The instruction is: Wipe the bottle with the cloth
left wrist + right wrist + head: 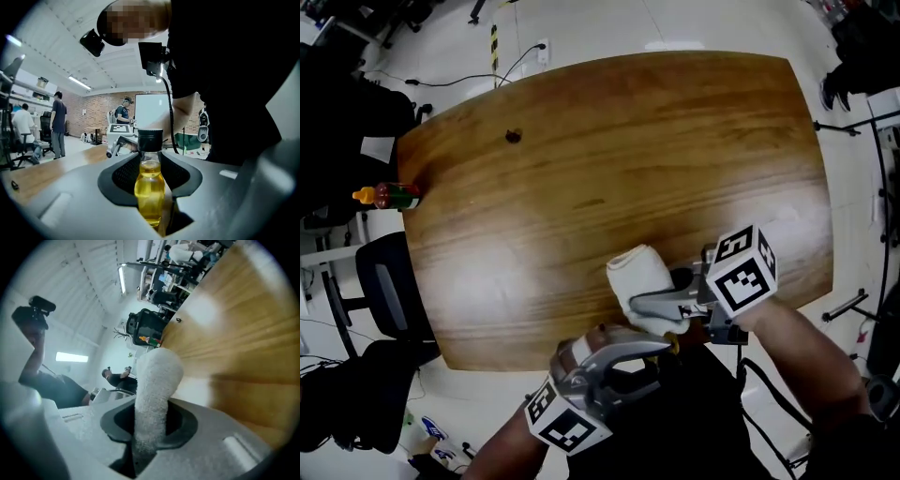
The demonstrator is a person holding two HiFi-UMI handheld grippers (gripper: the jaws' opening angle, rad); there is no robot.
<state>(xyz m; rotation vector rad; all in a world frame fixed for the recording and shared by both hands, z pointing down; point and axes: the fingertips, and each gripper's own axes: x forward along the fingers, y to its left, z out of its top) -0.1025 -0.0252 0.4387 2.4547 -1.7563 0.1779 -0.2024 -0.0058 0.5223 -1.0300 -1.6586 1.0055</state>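
Observation:
A small clear bottle of yellow liquid with a black cap stands upright between the left gripper's jaws, which are shut on its body. In the head view the left gripper sits at the table's near edge, and the bottle is mostly hidden there. A rolled white cloth is pinched in the right gripper, just above and right of the left one. In the right gripper view the cloth sticks up out of the shut jaws over the wooden table.
The wooden table has a small dark spot at its far left. A red bottle with a yellow cap lies at its left edge. A black office chair stands left of the table. People stand in the background.

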